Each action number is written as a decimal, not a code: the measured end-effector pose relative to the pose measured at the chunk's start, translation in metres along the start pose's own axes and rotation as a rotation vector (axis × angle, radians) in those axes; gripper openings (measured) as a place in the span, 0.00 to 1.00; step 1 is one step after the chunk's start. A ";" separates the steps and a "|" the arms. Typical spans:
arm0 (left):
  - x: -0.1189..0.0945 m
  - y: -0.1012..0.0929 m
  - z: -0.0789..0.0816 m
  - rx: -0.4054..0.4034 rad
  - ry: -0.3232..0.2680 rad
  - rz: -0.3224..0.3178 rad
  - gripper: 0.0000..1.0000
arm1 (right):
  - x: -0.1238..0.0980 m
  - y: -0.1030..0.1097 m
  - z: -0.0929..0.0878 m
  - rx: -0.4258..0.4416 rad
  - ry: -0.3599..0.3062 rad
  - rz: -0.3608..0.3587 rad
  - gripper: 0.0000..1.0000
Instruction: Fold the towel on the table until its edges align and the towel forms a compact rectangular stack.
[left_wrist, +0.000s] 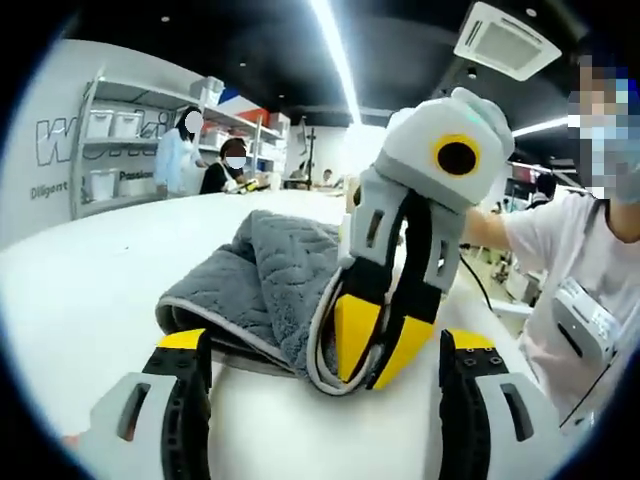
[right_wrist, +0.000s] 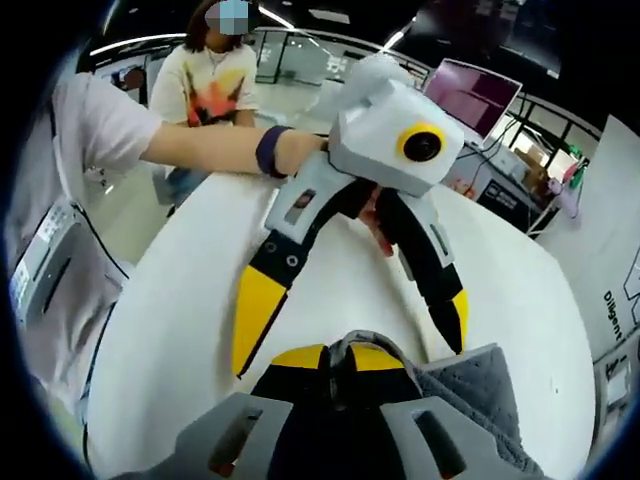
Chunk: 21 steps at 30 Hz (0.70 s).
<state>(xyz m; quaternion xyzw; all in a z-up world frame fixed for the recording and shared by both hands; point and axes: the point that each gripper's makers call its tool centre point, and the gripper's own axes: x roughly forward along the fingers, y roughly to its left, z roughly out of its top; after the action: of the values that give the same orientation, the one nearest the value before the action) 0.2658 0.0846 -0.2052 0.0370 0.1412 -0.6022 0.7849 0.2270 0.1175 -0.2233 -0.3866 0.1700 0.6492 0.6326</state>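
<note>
Towel (left_wrist: 270, 290), grey, part-folded, lies mid-tabletop (left_wrist: 90, 290). Right gripper (left_wrist: 372, 345) pinches its near hem at 5 o'clock; left gripper (right_wrist: 350, 325) jaws wide open, empty. Advice: catch the matching corner, carry both level, align edges.

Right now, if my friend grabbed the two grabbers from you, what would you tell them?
Right gripper: shut on the grey towel's near edge, pinching its piped hem.
Left gripper: open, holding nothing, jaws spread just above the white table and facing the towel.
Towel: bunched in a loose heap on the table, partly doubled over, edges not lined up.
Done: one corner is gripped.
Left: probably grab a second corner with the left gripper, spread it flat, then fold until the edges match in a neat stack.
</note>
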 end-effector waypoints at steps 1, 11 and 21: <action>0.000 0.000 0.000 -0.002 -0.002 0.001 0.93 | -0.001 0.000 0.000 0.000 -0.002 -0.001 0.05; -0.002 -0.006 0.006 0.014 -0.026 -0.022 0.97 | -0.021 0.001 0.009 0.055 -0.088 -0.014 0.14; -0.012 -0.005 0.027 -0.018 -0.133 -0.035 0.98 | -0.049 -0.002 0.021 0.036 -0.179 -0.077 0.18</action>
<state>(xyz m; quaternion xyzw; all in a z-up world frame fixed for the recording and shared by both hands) 0.2634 0.0885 -0.1752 -0.0126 0.0950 -0.6157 0.7821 0.2178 0.0989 -0.1745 -0.3217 0.1094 0.6531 0.6768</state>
